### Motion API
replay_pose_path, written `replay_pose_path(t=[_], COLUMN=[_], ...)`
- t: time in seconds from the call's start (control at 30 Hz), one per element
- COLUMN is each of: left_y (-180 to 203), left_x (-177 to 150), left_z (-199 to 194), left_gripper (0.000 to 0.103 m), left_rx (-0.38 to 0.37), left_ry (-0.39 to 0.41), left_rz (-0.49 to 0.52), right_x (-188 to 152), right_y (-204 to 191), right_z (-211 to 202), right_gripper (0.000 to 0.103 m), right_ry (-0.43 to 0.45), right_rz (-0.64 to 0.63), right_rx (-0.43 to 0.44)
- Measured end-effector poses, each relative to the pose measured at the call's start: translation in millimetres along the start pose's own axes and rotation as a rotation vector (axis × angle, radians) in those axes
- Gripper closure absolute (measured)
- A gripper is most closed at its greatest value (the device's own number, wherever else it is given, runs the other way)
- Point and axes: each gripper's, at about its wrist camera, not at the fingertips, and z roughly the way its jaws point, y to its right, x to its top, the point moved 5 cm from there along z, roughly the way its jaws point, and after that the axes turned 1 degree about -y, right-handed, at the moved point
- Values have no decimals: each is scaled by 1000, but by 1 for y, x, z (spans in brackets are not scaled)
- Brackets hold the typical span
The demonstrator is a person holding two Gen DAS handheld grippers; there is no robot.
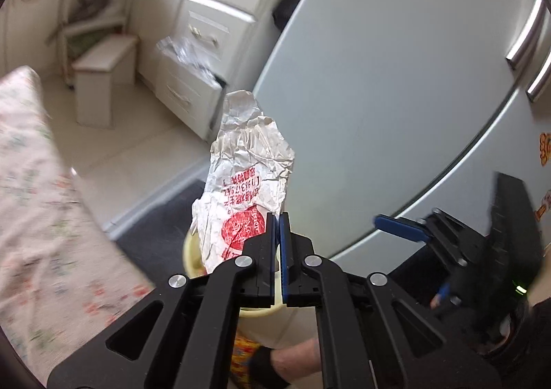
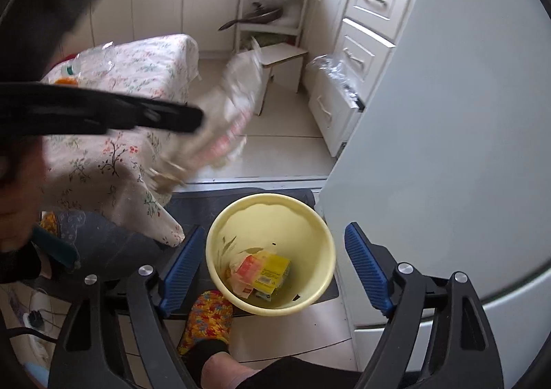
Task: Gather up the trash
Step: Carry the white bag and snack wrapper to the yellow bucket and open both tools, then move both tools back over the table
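Observation:
My left gripper (image 1: pixel 278 217) is shut on a crumpled silver wrapper with red print (image 1: pixel 246 168), held in the air above the pale yellow bin (image 1: pixel 191 253), whose rim shows just below it. In the right wrist view the wrapper (image 2: pixel 224 113) is a blur, held by the left gripper (image 2: pixel 198 120) up and to the left of the bin (image 2: pixel 272 248). The bin stands on the floor and holds a yellow box (image 2: pixel 273 273) and other packets. My right gripper (image 2: pixel 272 258) is open and empty, its blue pads on either side of the bin from above.
A table with a floral cloth (image 2: pixel 137 79) stands left. A grey fridge (image 2: pixel 447 113) fills the right. White cabinets with drawers (image 2: pixel 361 44) and a small white step stool (image 2: pixel 282 69) are behind. The person's foot in a colourful slipper (image 2: pixel 206 323) is beside the bin.

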Motion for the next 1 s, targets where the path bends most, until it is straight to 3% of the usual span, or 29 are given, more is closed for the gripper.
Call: replay_pose_path(t=[0.13, 0.2, 0.3, 0.5, 0.63, 1.0], left_y=[-2, -1, 1, -12, -22, -57], left_x=[0, -3, -6, -7, -11, -37], left_z=[31, 36, 29, -13, -43, -100], left_gripper=[88, 73, 64, 49, 43, 31], left_rx=[30, 44, 76, 232, 312, 422], left_ry=[-78, -92, -78, 20, 82, 150], left_rz=[-10, -9, -3, -7, -10, -76], right_x=[1, 1, 2, 7, 11, 23], right_y=[6, 4, 2, -5, -10, -34], right_z=[-1, -2, -3, -8, -9, -20], right_gripper=[23, 23, 23, 23, 23, 19], right_ry=[11, 15, 25, 44, 60, 105], right_rz=[25, 24, 21, 11, 5, -29], right_rx=[2, 4, 11, 27, 44, 92])
